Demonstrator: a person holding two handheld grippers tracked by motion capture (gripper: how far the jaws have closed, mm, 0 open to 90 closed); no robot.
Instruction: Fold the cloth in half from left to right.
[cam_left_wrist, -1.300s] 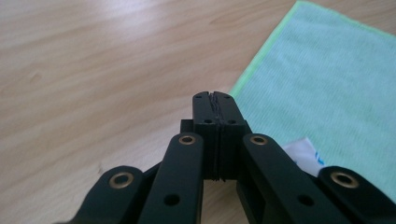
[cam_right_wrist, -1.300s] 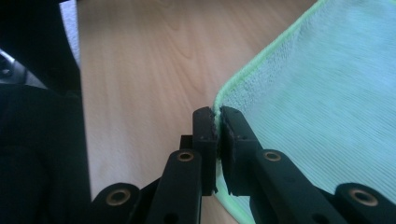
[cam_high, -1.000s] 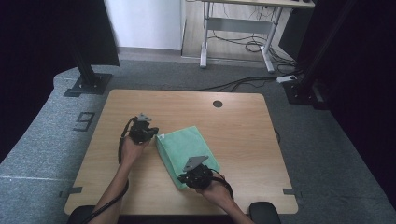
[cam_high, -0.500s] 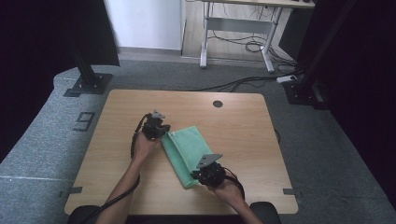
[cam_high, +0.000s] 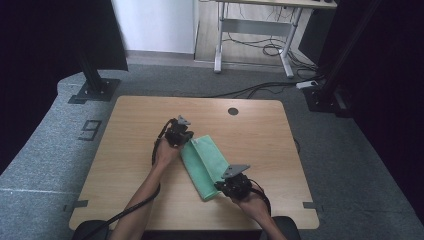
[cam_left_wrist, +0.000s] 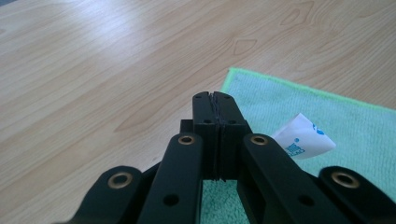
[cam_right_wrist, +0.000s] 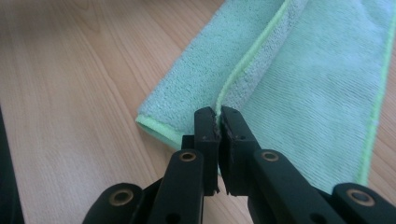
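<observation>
The green cloth (cam_high: 204, 162) lies half-folded near the middle of the tabletop (cam_high: 125, 135); the right claw (cam_right_wrist: 217, 122) pinches its lifted hem near the front edge, the left claw (cam_left_wrist: 215, 109) clamps the far end, apparently to carry one fold evenly.

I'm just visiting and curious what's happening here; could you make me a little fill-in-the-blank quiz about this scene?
1. The cloth being folded is ____ in colour.
2. The right gripper has its jaws shut on the cloth's ____.
3. The small tag sewn to the cloth is white with ____ print.
4. The cloth lies on a ____ table.

Missing words: green; edge; blue; wooden
</observation>
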